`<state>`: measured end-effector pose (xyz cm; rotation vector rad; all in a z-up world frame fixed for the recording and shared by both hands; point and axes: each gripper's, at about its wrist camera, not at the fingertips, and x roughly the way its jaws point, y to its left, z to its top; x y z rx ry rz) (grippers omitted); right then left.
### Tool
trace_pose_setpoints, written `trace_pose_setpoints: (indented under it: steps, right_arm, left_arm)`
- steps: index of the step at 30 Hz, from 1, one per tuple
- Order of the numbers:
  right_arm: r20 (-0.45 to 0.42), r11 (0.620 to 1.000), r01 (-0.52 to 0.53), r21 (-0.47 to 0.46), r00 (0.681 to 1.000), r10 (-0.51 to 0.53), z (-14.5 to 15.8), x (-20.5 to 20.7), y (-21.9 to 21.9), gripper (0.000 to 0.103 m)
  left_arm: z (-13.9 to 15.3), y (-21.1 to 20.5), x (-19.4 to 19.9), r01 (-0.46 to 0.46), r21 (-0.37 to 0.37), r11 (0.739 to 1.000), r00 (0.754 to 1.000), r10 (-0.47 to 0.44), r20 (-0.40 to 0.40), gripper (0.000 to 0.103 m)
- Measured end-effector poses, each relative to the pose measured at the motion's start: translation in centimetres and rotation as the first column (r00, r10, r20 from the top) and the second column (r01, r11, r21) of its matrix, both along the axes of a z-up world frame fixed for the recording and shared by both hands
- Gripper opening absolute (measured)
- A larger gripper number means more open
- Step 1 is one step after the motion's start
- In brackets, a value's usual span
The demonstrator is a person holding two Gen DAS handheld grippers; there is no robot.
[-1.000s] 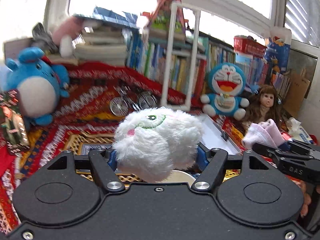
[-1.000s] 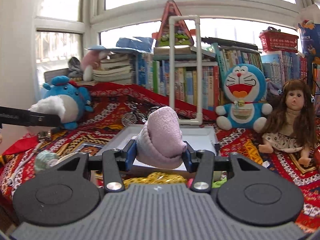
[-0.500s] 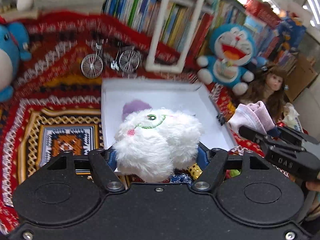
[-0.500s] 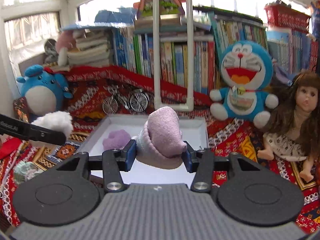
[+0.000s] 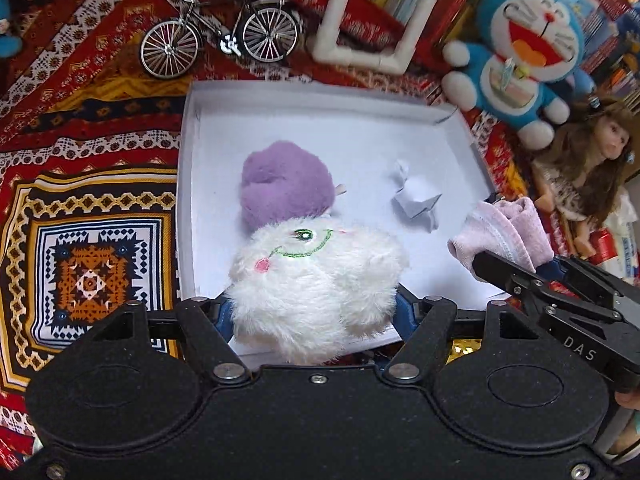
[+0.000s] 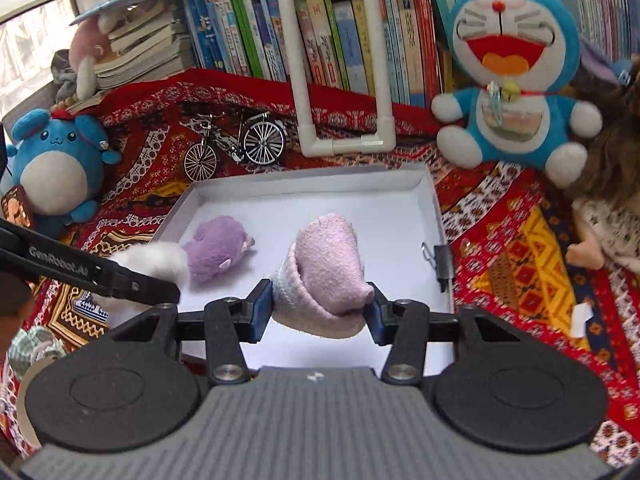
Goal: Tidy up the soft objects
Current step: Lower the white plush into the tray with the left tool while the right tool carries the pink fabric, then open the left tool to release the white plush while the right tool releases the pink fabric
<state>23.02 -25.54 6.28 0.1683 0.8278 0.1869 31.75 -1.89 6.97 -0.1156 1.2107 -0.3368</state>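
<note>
White fluffy plush (image 5: 316, 284): clamped in left tongs (image 5: 312, 312) | pink sock (image 6: 326, 276): clamped in right tongs (image 6: 318, 312)

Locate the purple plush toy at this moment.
In both wrist views the purple plush lies inside the white tray, toward its left side, just beyond the white plush held in the left gripper.

the left gripper (image 5: 316, 312) has a matte black body with two round recessed discs, silver screws at the finger pivots and blue pads (image 5: 402, 314). seen from the right wrist at 9 o'clock, its arm bears white lettering "genrobot.ai". the right gripper (image 6: 318, 310) has a ribbed grey housing, black discs and links, blue pads (image 6: 262, 308); its side reads "das".
</note>
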Motion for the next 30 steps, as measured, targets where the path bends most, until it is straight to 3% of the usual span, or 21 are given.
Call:
trace_pose_setpoints:
  steps: [8,30]
  right_arm:
    - [-0.049,1.0,-0.001,0.029,0.999,0.002,-1.8,1.7,0.1,0.053]
    - [-0.081,0.998,0.044,0.046,0.996,-0.041,-3.8,3.9,0.1,0.055]
  left_arm:
    - [-1.8,-1.0,1.8,-0.005,0.036,0.999,1.0,0.006,-0.027,0.069]
    - [-3.5,-0.8,3.3,-0.031,0.031,0.999,0.999,0.032,-0.038,0.069]
